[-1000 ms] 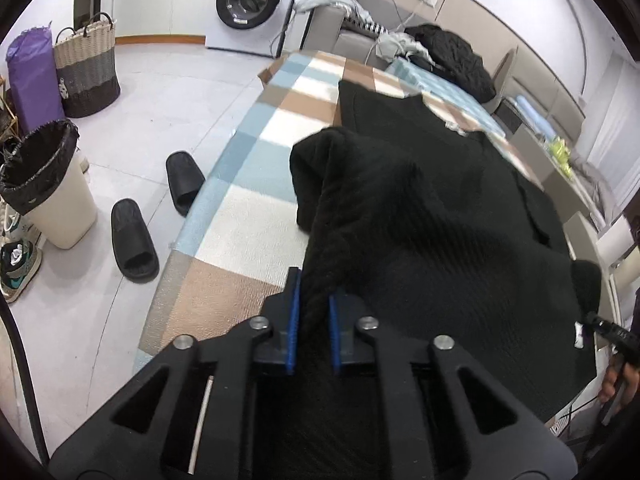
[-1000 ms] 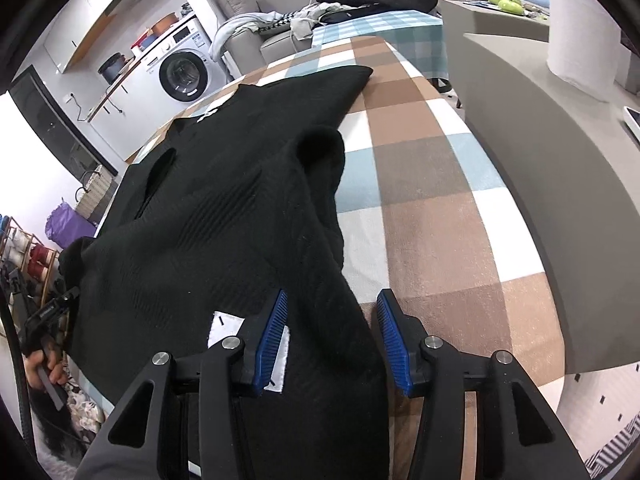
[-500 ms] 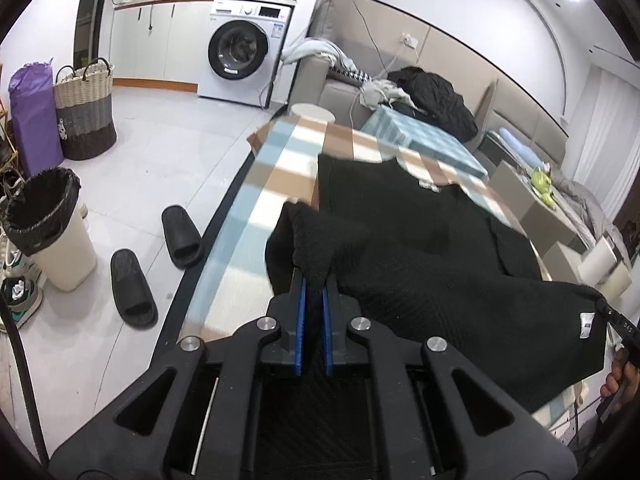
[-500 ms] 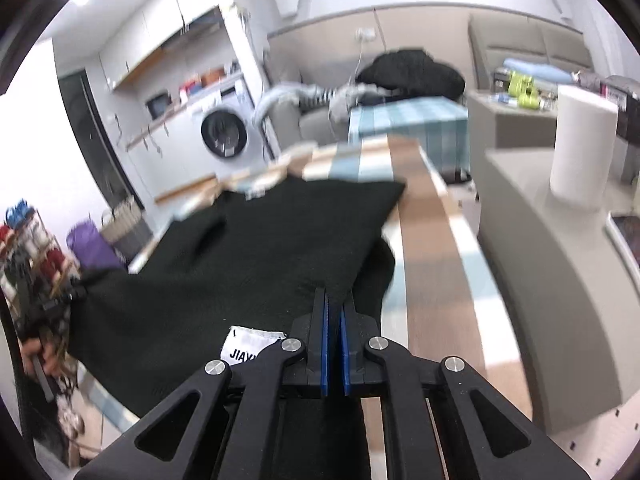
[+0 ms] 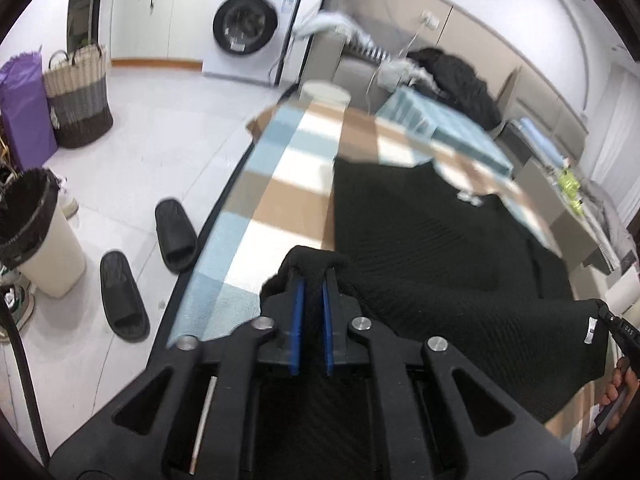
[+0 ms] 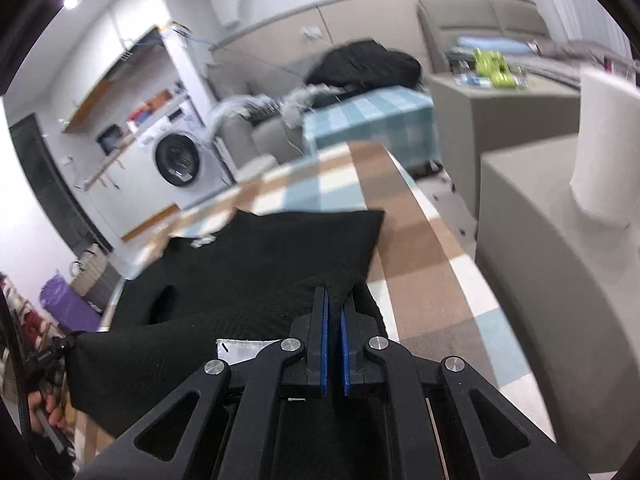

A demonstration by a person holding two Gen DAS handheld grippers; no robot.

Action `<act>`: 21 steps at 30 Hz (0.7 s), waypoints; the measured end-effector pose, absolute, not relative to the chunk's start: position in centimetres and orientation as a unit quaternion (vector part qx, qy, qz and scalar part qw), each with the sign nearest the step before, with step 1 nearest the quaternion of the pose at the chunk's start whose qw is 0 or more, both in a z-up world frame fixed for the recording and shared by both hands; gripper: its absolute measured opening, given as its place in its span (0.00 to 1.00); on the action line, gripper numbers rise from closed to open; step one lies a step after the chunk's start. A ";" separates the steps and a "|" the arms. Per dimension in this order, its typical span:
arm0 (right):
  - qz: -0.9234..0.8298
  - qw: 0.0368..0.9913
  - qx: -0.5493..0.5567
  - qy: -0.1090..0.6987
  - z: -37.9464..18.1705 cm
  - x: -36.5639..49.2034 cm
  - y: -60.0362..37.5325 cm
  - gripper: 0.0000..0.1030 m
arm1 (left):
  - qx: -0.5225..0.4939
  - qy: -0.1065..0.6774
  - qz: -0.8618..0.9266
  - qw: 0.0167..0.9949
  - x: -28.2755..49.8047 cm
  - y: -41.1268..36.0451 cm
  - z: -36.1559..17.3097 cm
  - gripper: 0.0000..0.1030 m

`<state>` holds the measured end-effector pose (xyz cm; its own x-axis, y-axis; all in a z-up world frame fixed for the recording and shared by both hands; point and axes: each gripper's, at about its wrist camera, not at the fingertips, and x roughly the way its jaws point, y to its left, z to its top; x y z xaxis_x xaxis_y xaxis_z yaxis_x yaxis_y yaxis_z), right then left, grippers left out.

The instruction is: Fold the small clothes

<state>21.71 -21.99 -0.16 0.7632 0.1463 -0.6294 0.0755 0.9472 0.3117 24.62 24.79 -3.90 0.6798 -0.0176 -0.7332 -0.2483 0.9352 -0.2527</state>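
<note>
Both grippers pinch the near hem of the black knit garment (image 5: 440,248), one corner each. Left gripper (image 5: 311,280) jaws pressed together on a bunched fold, right gripper (image 6: 334,306) jaws just closed onto cloth beside the white label (image 6: 240,350). The near edge hangs lifted between them; the far part lies flat on the checked table cover (image 5: 280,184). Black slippers (image 5: 176,234) on the floor.

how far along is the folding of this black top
Early. Done: both hand-held grippers, left and right, are shut on the near hem of the black top. In hand: the hem is lifted. Left: the far half lies flat, unfolded, on the checked cloth.
</note>
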 end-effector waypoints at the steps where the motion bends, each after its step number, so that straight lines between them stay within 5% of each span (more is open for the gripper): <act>1: 0.009 0.917 0.161 0.364 -1.0 22.5 -22.0 0.10 | -0.170 0.407 0.068 0.895 25.1 24.8 -4.7 0.10; 3: -0.001 0.905 0.169 0.390 -2.0 22.9 -22.5 0.26 | -0.174 0.420 0.069 0.888 25.3 24.9 -5.8 0.17; 5: -0.003 0.896 0.192 0.400 -2.8 22.2 -23.5 0.42 | -0.176 0.420 0.072 0.887 24.8 25.1 -6.3 0.43; 7: 0.006 0.896 0.201 0.395 -3.1 21.2 -24.0 0.43 | -0.175 0.419 0.075 0.888 24.5 25.1 -6.9 0.57; 12: 0.034 0.892 0.174 0.417 -4.3 20.8 -23.0 0.43 | -0.184 0.426 0.054 0.884 24.8 24.4 -8.2 0.56; 17: 0.025 0.895 0.149 0.419 -4.7 21.5 -21.9 0.36 | -0.180 0.425 0.020 0.887 24.7 23.2 -8.2 0.23; 21: 0.017 0.895 0.145 0.421 -4.9 22.4 -21.8 0.32 | -0.149 0.429 0.019 0.891 23.8 21.9 -7.9 0.20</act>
